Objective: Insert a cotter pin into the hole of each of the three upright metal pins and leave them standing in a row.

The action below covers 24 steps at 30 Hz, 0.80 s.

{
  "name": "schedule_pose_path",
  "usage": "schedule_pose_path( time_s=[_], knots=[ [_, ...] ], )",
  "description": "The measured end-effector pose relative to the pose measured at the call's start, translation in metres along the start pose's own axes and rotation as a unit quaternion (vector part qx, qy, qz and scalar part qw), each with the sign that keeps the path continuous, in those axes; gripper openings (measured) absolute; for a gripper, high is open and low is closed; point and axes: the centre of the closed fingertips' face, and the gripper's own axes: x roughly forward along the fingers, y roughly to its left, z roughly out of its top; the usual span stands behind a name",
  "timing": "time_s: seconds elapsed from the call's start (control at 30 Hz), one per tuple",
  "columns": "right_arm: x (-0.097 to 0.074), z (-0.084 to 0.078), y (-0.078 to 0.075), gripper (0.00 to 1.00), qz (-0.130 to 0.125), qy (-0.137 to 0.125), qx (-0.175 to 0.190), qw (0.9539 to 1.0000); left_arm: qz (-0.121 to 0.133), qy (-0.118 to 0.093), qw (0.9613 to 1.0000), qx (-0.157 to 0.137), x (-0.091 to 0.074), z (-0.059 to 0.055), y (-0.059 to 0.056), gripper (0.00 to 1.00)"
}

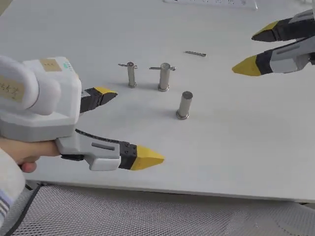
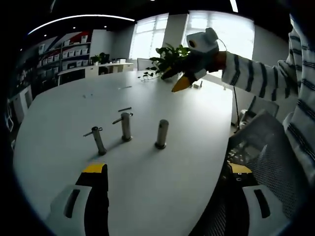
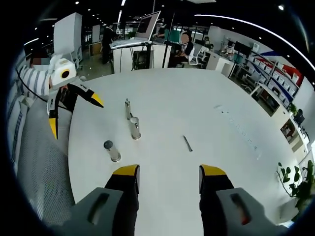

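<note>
Left gripper (image 1: pixel 137 125) and right gripper (image 1: pixel 244 53) gape wide, empty. The cotter pin (image 1: pixel 196 53), upper centre, looks thin, light, slippery; I'd pinch its head end.

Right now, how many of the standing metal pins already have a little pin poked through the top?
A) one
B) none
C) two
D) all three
C: the left pin and the middle pin each have one through the top, while the nearest pin is bare and a loose cotter pin lies on the table.
</note>
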Motion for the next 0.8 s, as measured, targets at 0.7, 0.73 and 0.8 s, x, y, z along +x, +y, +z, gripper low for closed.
schedule_pose_path(
  time_s=[0.7,0.73,0.8],
  knots=[
    [0.084,-0.02,-0.041,0.25,0.029,0.082,-0.03,0.9958,0.012,0.009,0.9991,-0.04,0.006,-0.014,0.003,0.99],
    [0.086,-0.02,-0.041,0.24,0.03,0.084,-0.032,0.9955,0.013,0.011,0.9991,-0.04,0.005,-0.014,0.003,0.97],
    [0.092,-0.019,-0.042,0.22,0.032,0.089,-0.039,0.9948,0.017,0.014,0.9989,-0.04,0.005,-0.016,0.005,0.94]
  ],
)
